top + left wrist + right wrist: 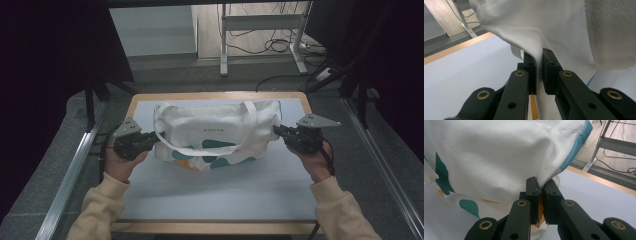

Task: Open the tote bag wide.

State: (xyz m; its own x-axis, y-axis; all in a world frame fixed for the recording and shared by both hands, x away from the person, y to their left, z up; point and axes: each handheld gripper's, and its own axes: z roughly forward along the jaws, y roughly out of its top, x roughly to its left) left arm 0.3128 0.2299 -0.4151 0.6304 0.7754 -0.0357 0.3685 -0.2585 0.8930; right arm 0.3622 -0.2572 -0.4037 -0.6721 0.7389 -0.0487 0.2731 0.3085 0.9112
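A white tote bag [217, 132] with teal and orange patches lies near the table's [220, 200] far edge, midway between its side edges. The left hand-held gripper [150, 138] has its jaws pinched on the bag's left end, fabric squeezed between the pads [550, 72]. The right hand-held gripper [279, 132] is clamped likewise on the right end.

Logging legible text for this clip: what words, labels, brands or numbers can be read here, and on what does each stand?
One small dark printed word sits on the front of the white tote bag, in the high view: it appears upside down and is too small and blurred to read for certain.
The bag's teal and orange shapes are pattern, not lettering.
No text is visible on the left gripper or the right gripper.
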